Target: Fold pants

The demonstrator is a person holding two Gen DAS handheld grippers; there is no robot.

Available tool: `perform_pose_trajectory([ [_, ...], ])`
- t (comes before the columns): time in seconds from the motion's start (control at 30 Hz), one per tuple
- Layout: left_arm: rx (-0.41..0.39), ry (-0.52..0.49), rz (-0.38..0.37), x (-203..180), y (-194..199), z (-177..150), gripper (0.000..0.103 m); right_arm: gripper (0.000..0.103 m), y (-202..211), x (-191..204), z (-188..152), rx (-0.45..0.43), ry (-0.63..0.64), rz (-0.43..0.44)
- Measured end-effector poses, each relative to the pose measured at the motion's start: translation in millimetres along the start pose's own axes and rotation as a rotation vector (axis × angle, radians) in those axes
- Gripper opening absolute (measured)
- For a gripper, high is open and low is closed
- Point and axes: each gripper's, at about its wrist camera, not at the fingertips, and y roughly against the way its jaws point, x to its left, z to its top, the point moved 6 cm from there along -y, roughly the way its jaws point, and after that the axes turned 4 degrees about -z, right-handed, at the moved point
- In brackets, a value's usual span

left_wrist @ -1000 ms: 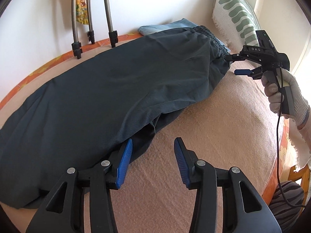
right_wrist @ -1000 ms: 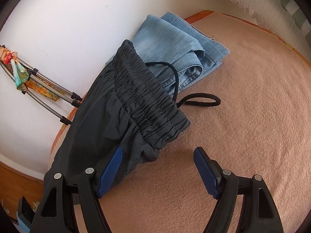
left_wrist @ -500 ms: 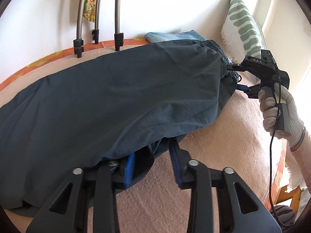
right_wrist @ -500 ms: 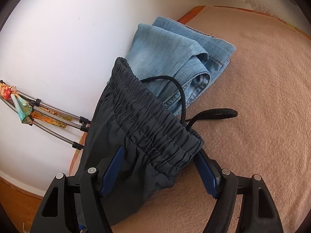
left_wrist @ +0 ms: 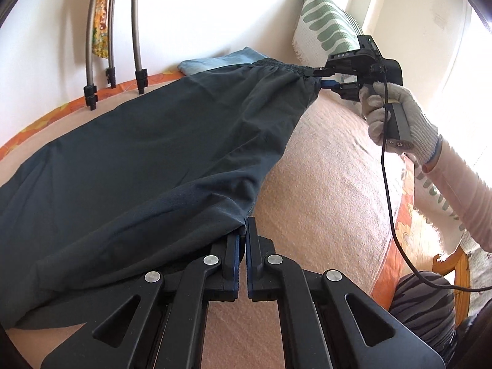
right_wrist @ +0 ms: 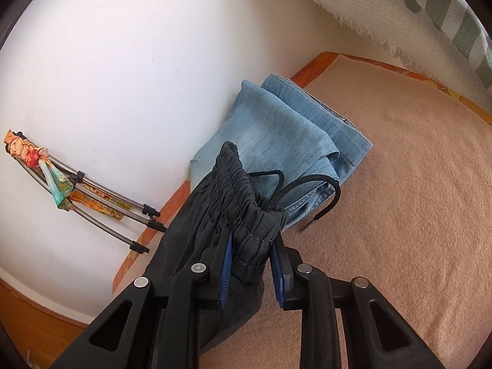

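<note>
The dark navy pants (left_wrist: 147, 160) are spread lengthwise over a bed covered by a peach blanket (left_wrist: 323, 178), running from 9 o'clock toward 1 o'clock in the left wrist view. The left tongs (left_wrist: 243, 240) are seen closed on a fold of the pants' near edge at 6 o'clock, with the fabric pinched between the blue pads (left_wrist: 236, 255) and lifted off the blanket. At 2 o'clock in the same view, the right tongs (left_wrist: 323, 78) are held by a hand in a white knit glove (left_wrist: 396, 117) and are clamped on the end of the elastic waistband (left_wrist: 279, 64), which is raised above the bed. A black cable (left_wrist: 387, 184) is seen hanging from that tool.

In the right wrist view, the right tongs (right_wrist: 250, 264) are closed on the gathered waistband (right_wrist: 243, 206) near the centre, and the black drawstring (right_wrist: 310, 190) is looped out toward 2 o'clock. Folded light-blue jeans (right_wrist: 289, 135) are lying just behind the waistband, against the white wall (right_wrist: 123, 61). A fringed pillow with green leaf print (left_wrist: 326, 27) is propped at 1 o'clock in the left wrist view. 3 grey metal tubes (left_wrist: 135, 40) with black clamps are leaned on the wall at 11 o'clock, with patterned cloth tied on them.
</note>
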Motion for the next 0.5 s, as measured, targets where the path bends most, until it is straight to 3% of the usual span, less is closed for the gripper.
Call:
perform_pose_trajectory([
  [0.17, 0.040, 0.006, -0.028, -4, -16, -14, 0.002, 0.021, -1, -3, -6, -0.024, 0.080, -0.123],
  [0.33, 0.065, 0.007, -0.012, -5, -20, -25, 0.002, 0.021, -17, -18, -21, 0.006, 0.130, -0.217],
  [0.5, 0.074, -0.016, 0.008, -8, -7, -31, 0.003, 0.031, -14, -11, -22, 0.004, 0.230, -0.272],
])
